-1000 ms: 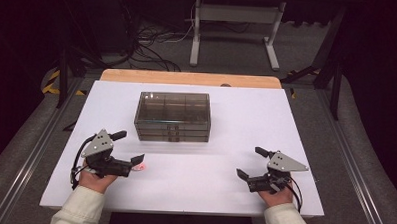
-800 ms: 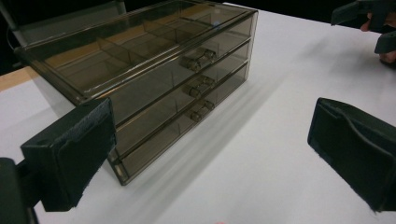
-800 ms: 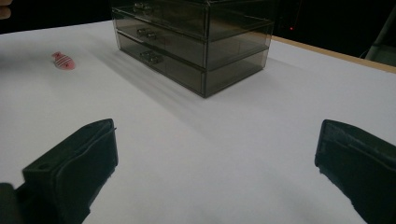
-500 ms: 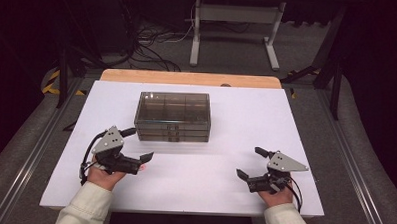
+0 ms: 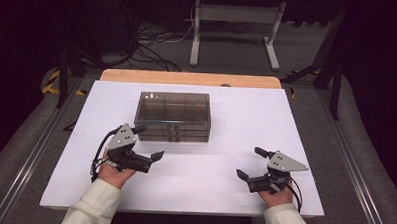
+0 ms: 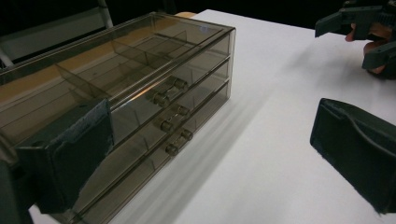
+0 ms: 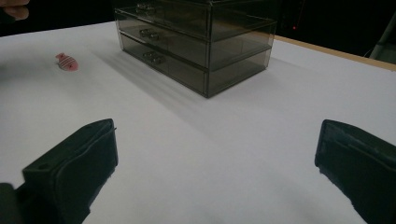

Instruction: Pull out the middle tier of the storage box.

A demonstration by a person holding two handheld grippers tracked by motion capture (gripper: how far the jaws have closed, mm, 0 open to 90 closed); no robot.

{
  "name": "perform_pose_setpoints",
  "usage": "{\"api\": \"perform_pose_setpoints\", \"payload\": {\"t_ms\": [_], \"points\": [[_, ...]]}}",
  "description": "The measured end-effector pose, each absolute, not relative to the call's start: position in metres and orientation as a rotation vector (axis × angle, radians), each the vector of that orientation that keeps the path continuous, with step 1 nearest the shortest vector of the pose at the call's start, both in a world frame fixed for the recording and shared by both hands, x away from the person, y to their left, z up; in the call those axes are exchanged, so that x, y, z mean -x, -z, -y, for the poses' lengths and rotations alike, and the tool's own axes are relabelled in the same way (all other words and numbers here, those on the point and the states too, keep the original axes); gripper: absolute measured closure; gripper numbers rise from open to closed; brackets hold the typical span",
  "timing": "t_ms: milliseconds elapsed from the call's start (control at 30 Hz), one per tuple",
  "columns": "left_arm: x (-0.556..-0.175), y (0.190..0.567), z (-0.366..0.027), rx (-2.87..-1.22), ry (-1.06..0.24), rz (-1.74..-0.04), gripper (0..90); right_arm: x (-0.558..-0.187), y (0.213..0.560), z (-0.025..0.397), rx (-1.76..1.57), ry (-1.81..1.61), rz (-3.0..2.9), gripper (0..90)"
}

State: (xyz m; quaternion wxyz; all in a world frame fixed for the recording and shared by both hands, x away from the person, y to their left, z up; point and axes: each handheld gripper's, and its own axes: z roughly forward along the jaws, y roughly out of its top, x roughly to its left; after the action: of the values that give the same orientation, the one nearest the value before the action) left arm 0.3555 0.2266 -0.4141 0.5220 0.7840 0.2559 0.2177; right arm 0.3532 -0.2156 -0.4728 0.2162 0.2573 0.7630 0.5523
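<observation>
On the white table (image 5: 226,108) stands a smoky drawer box (image 5: 173,116). The left gripper (image 5: 146,141), jaws wide apart, is just beside its front; the right gripper (image 5: 250,164), also spread, is well apart.

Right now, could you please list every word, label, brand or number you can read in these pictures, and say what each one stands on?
None: no text can be read.
The smoky clear three-drawer organiser carries no label on its lid, drawers or knobs.
The left gripper and right gripper bear no readable marking.
The small pink fish-shaped piece has stripes, not letters.
The white table is unmarked.
</observation>
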Motion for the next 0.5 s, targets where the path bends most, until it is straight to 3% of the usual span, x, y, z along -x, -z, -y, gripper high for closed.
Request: {"api": "perform_pose_setpoints", "payload": {"t_ms": [500], "points": [[-0.364, 0.412, -0.205, -1.942, -0.496, -0.605, 0.5, -0.354, 0.473, 0.215, -0.710, -1.536, -2.119, 0.0]]}}
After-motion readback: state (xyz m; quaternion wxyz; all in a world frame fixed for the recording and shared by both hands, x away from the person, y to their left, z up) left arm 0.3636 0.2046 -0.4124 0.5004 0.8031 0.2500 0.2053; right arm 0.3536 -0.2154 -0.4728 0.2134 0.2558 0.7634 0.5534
